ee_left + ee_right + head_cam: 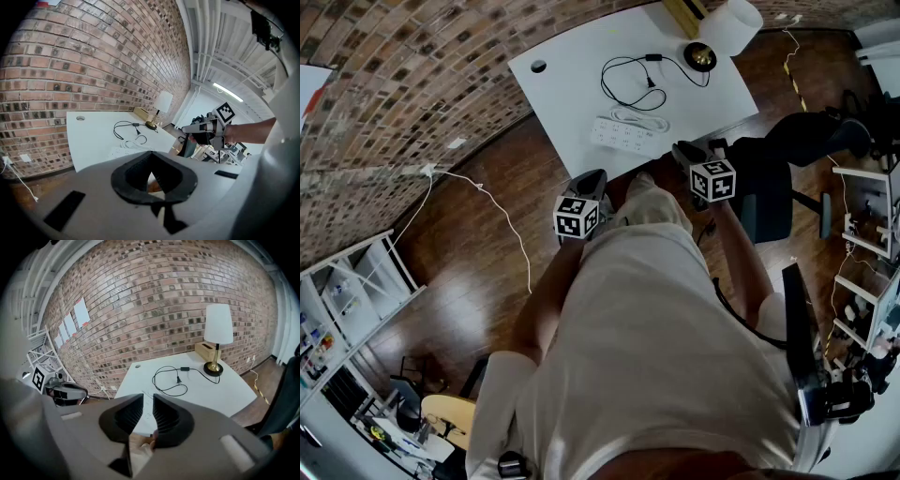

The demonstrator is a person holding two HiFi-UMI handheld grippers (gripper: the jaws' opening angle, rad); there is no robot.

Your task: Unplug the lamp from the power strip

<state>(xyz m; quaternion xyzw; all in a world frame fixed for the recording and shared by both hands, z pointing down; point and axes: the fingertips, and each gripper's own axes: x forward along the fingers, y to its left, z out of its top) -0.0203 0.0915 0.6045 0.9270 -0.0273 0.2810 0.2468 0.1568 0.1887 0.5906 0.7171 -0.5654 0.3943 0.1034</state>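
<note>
Head view showed a person standing at the near edge of a white table (572, 89) set against a brick wall (403, 84). Both tools were held in front of the torso and short of the tabletop.

The left gripper (598, 176) was clenched. In the left gripper view its jaws met at the tips with nothing caught between them. The right gripper (682, 150) stood slightly released. In the right gripper view a narrow gap ran between its ribbed pads (165, 416), and only the tabletop showed through it.

The lamp (727, 23), with a white shade and a brass base, stood at the table's far right corner, beside a wooden box (206, 351). Its black cord (614, 89) looped loosely across the middle of the table. The cord's plug (652, 84) lay bare on the surface, apart from the white power strip (623, 133). That strip lay near the table's front edge, closest to the grippers, with its own white cable (639, 117) coiled just behind it. No plug could be seen in its sockets.

A black office chair (778, 178) stood to the person's right, and a white shelf unit (356, 291) stood to the left.
</note>
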